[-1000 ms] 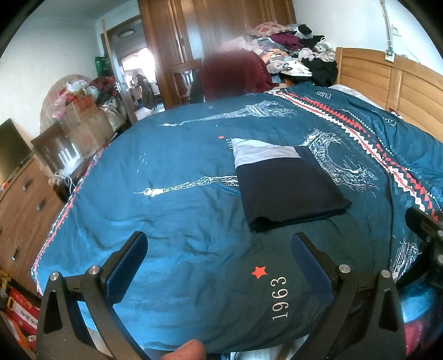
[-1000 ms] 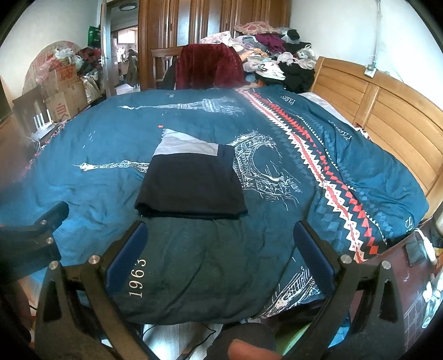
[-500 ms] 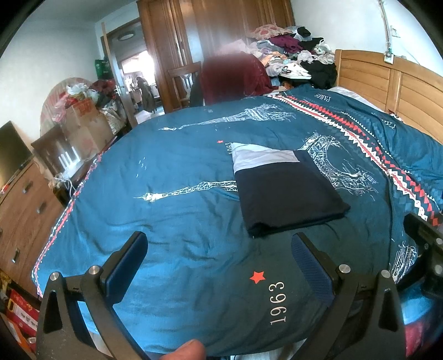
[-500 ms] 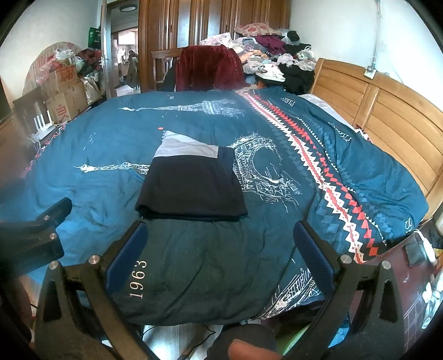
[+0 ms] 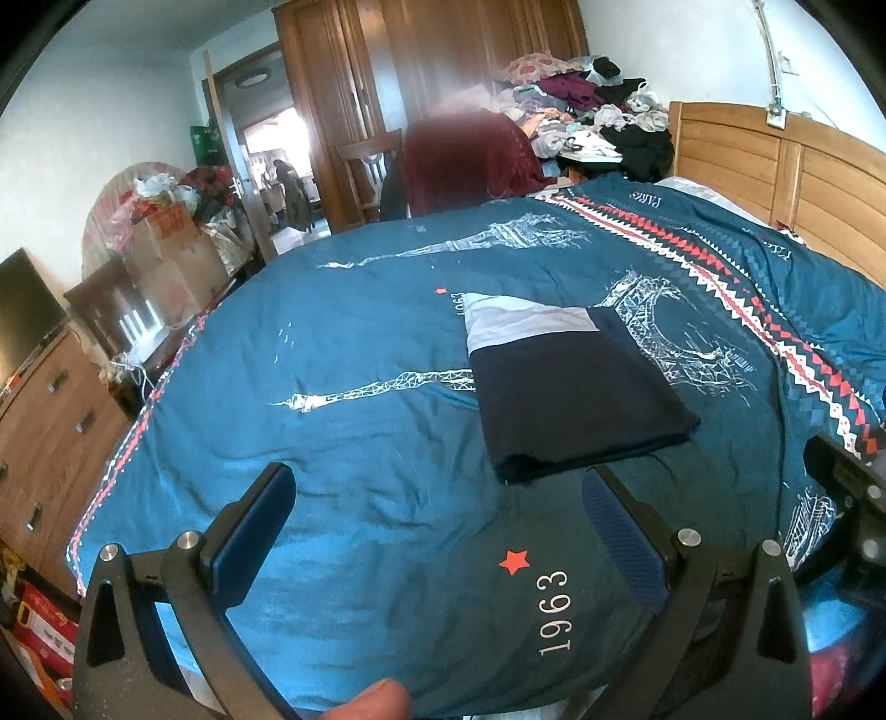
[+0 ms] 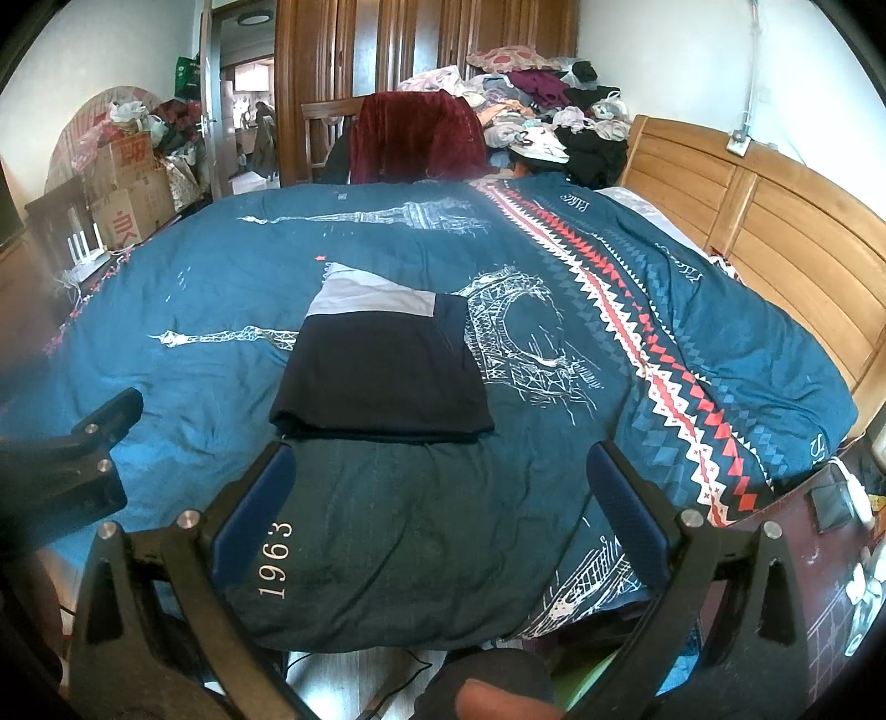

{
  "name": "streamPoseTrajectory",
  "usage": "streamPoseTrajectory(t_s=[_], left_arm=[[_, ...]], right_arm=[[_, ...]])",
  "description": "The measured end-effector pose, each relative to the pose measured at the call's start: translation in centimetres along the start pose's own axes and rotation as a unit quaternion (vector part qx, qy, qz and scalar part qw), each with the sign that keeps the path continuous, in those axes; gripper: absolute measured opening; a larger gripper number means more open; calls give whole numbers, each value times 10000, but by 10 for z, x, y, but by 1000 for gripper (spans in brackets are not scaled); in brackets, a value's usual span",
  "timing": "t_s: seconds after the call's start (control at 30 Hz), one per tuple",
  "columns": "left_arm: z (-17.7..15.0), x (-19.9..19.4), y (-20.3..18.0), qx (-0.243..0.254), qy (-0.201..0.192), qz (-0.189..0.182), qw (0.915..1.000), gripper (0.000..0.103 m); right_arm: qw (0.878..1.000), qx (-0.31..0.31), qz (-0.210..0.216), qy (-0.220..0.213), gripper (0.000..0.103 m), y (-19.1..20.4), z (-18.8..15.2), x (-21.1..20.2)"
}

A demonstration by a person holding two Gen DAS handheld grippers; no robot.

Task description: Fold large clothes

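Navy folded garment (image 5: 570,399) with a grey band lies flat on the teal bedspread (image 5: 354,354), mid-bed. Left tool (image 5: 437,515) and right tool (image 6: 440,493) both released, empty — hovering short of it. Only the right view shows the bedside stand (image 6: 803,559); only the left shows the dresser (image 5: 44,426).

White walls, wooden wardrobe (image 6: 387,50), wooden headboard (image 6: 775,221), open doorway (image 5: 277,166), daylight beyond.

Matt cloth garment (image 6: 382,376) on soft cloth duvet (image 6: 498,498); headboard (image 6: 775,221) glossy wood w/ smooth finish.
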State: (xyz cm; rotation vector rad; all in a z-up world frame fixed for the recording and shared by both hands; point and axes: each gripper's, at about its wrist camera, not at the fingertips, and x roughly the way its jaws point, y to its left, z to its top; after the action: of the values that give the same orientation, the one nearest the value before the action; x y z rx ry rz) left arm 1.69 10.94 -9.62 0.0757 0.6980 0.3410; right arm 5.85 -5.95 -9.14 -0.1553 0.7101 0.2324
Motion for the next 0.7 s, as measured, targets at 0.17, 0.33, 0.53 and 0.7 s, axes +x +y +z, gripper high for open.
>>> streamPoseTrajectory(t_s=[0.17, 0.33, 0.53, 0.7], left_arm=[[0, 0, 0, 4, -2, -2, 10000, 103], [1, 0, 0, 6, -6, 12, 10000, 103], [2, -1, 0, -1, -31, 28, 10000, 103], [2, -1, 0, -1, -31, 26, 10000, 103]], right_arm=[[10000, -4, 4, -1, 103, -1, 0, 0], [10000, 0, 3, -5, 103, -1, 0, 0], [10000, 2, 6, -6, 103, -2, -1, -1], [10000, 3, 6, -6, 103, -2, -1, -1]])
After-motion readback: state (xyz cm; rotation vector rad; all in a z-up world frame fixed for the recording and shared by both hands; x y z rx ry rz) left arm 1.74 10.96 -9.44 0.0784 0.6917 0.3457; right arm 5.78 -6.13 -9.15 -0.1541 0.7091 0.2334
